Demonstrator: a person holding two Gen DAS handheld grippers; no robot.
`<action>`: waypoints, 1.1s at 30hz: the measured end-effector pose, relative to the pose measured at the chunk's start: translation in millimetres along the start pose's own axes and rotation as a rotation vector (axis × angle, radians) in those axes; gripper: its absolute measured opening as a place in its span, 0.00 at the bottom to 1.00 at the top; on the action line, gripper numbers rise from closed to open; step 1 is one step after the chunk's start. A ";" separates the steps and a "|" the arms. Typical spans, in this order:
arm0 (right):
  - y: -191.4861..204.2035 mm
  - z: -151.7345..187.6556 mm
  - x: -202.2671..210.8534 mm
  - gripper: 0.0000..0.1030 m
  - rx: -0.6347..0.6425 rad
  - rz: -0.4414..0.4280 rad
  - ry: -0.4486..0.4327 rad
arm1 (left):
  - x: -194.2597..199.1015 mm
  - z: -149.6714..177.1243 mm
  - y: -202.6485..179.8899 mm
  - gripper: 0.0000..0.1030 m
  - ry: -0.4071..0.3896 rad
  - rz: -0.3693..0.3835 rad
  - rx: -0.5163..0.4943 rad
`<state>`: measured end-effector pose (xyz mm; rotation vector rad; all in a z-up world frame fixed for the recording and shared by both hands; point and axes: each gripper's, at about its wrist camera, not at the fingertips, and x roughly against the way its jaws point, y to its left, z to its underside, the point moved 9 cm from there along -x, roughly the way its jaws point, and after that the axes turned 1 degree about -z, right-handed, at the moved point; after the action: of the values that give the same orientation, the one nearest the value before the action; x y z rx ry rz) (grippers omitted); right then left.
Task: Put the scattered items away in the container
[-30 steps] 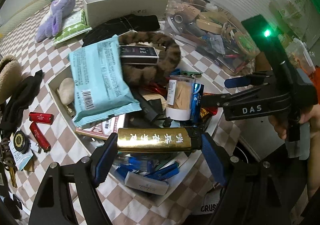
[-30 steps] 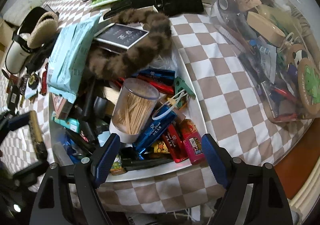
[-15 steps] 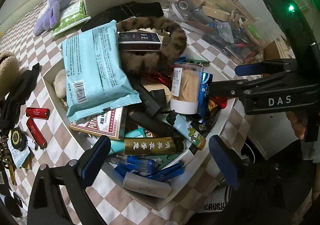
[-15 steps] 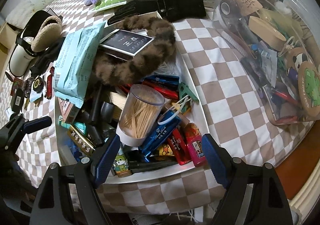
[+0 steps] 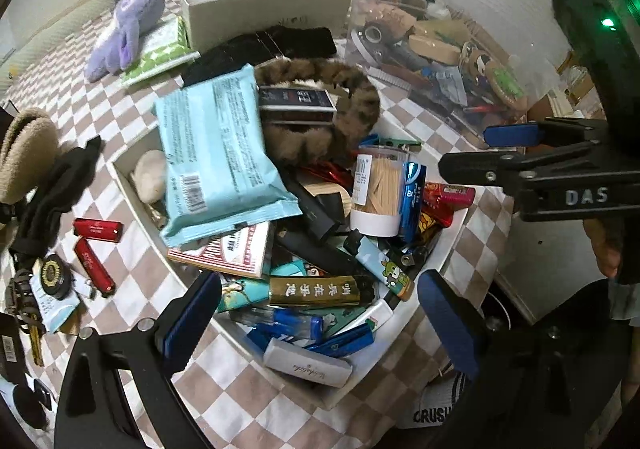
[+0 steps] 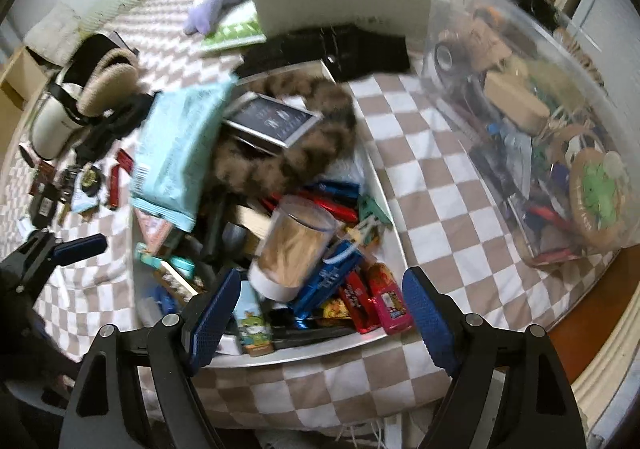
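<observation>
The biggest thing in front of you is the checkered cloth (image 5: pixel 132 209), with the white container (image 5: pixel 452 245) sitting in the middle of it. The container is heaped very full. On top lies a big light-blue packet (image 5: pixel 218 157), and next to it a fuzzy brown band (image 5: pixel 352 105) curls around a dark little box (image 5: pixel 296 103). A clear tub of toothpicks (image 5: pixel 378 187) stands near the right side of the pile. A gold bar with writing (image 5: pixel 320 291) lies in the pile near its front edge.

Your left gripper (image 5: pixel 316 313) is wide open and holds nothing. It hangs just above the front of the container, over the gold bar. Your right gripper (image 6: pixel 320 313) is wide open too and also holds nothing. It sits at the other side of the container, close to the toothpick tub.

It looks like you are between pick-ups, with both hands free.

Some small things are not yet in. Two red lighters (image 5: pixel 96 249) and a round black tin (image 5: pixel 52 273) lie on the cloth at the left, well apart from the container.

Next, swing your left gripper over to a red lighter. Line the jaws up on both sides of it, close gently, and carry it back. Put it down softly, because the pile is high and things could slide off.
</observation>
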<state>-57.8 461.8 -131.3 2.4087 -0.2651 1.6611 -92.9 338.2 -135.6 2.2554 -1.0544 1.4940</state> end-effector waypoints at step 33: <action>70.4 36.6 110.5 0.93 0.056 -0.033 -0.490 | 153.7 18.4 33.6 0.96 -0.367 -0.160 0.080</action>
<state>-4.4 380.7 -36.0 2.8142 -0.2495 1.0522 -69.2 237.3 -15.9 2.6683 -0.8867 1.1038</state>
